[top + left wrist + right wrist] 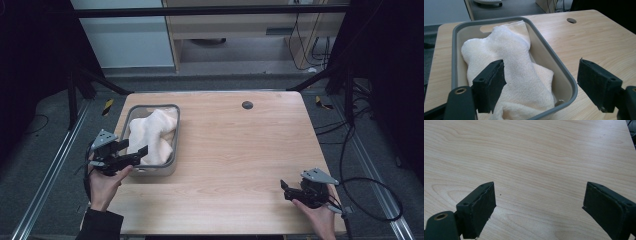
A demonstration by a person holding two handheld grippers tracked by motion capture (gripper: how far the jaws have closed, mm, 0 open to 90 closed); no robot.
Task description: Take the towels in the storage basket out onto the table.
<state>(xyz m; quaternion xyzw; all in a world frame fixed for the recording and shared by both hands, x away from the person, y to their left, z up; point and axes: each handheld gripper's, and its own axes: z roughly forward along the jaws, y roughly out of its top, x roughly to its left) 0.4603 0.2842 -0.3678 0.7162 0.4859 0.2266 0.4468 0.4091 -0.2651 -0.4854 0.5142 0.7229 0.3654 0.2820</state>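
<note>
the towel (pixel 516 72) is seen bunched inside the grey bin (pixel 564 75) at table left; the left gripper (pixel 131 152) is held wide over the bin's near end; the right gripper (pixel 286 190) is held wide above bare table (pixel 536 157); nothing is gripped; no step is judged begun.

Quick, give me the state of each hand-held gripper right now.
Left hand-held gripper: open, holding nothing, over the near end of the towel in the tub.
Right hand-held gripper: open, empty, above bare table.
</note>
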